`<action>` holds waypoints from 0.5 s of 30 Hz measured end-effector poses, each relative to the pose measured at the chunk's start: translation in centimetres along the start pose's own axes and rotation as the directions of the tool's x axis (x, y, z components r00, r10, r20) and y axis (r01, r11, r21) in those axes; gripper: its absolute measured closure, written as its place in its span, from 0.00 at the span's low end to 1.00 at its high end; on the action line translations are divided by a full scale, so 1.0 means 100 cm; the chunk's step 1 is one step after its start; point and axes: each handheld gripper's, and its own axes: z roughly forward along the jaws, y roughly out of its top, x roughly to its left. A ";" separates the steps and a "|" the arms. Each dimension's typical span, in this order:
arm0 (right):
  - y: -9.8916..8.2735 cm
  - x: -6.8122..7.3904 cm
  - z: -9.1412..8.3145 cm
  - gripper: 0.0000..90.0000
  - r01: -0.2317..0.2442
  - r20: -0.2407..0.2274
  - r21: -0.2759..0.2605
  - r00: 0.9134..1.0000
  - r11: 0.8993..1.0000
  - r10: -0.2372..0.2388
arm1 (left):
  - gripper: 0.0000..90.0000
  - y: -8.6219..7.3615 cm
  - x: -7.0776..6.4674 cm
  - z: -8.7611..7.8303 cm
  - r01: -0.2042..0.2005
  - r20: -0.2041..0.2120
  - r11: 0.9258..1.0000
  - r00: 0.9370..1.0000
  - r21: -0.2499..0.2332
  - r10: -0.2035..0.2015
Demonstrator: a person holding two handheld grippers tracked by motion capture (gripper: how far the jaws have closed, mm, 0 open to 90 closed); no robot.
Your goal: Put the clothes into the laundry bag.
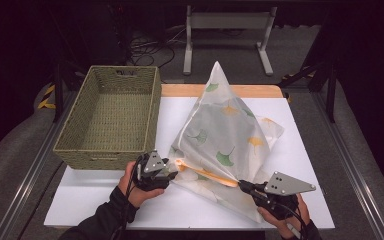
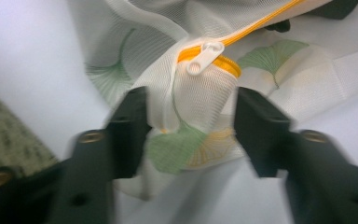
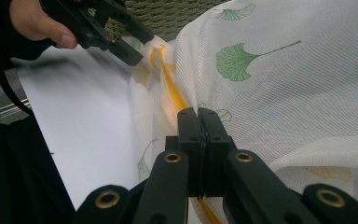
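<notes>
From the high view, I see a leaf-print mesh bag (image 1: 225, 135) on the white table (image 1: 100, 200), beside a wicker basket (image 1: 112, 117). In the left gripper view, my left gripper (image 2: 191, 126) stands spread around the zipper pull (image 2: 205, 57), not pinching it. In the right gripper view, my right gripper (image 3: 198, 122) pinches the orange zipper (image 3: 172, 93) edge. I judge the zipping is under way; next I must grip the pull.
</notes>
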 end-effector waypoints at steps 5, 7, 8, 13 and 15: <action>0.001 0.001 0.002 0.99 0.006 -0.001 0.002 1.000 1.000 -0.006 | 1.00 -0.002 0.002 -0.004 -0.050 0.040 0.998 0.998 0.037 0.048; 0.000 0.001 0.004 0.99 0.002 0.001 0.004 1.000 1.000 -0.002 | 1.00 -0.006 0.003 -0.014 -0.050 0.049 0.998 0.998 0.028 0.049; 0.000 0.000 0.005 0.99 0.000 0.001 0.008 1.000 1.000 0.000 | 1.00 -0.008 0.004 -0.021 -0.040 0.061 0.999 0.997 0.017 0.038; 0.003 0.004 0.014 0.98 0.016 -0.013 0.018 1.000 1.000 -0.016 | 1.00 -0.030 0.004 -0.062 0.016 0.060 0.999 0.998 -0.030 -0.014; 0.004 0.006 0.016 0.98 0.020 -0.018 0.023 1.000 1.000 -0.020 | 1.00 -0.037 0.003 -0.070 0.027 0.060 0.999 0.998 -0.037 -0.025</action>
